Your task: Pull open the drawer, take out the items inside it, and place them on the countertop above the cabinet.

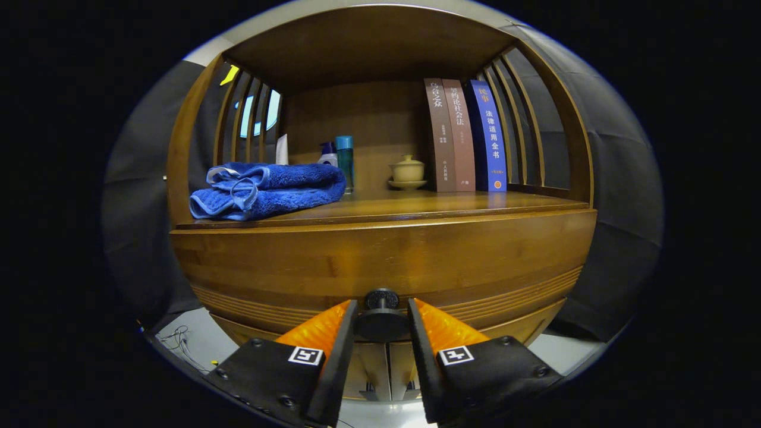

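Cabinet drawer knob [381, 318] inside claw [381, 321]

Countertop [416, 205] open mid-front — towel [267, 190] left, books [467, 137] right.

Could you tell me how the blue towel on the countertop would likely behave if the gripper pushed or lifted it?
The blue towel looks plush and loosely folded, so it would probably flop, drape and unfold when lifted. Pushed, it would likely bunch rather than slide.
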{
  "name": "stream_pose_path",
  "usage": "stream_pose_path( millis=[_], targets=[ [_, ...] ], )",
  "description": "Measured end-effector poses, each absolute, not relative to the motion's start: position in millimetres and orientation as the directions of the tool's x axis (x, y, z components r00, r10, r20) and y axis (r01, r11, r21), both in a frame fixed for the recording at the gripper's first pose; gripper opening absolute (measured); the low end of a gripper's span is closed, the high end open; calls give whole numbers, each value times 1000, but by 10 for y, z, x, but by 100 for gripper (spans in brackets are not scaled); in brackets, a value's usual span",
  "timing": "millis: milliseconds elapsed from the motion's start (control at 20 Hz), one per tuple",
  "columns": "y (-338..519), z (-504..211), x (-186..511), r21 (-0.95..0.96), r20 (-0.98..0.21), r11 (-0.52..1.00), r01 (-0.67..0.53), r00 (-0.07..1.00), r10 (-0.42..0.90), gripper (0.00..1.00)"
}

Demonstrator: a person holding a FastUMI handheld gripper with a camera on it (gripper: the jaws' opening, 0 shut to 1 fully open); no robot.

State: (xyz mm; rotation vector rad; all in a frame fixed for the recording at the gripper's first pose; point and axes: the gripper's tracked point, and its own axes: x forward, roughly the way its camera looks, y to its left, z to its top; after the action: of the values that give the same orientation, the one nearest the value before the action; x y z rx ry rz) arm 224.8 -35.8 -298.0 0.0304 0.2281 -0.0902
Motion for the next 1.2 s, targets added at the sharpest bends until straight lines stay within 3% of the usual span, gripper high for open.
stream_pose_path(
  millis=[200,1200],
  targets=[
    [-380,-2907,2188,-5,-220,995,95,971,-94,32],
    [-305,-2827,893,38,-220,995,94,972,-83,31]
  ],
)
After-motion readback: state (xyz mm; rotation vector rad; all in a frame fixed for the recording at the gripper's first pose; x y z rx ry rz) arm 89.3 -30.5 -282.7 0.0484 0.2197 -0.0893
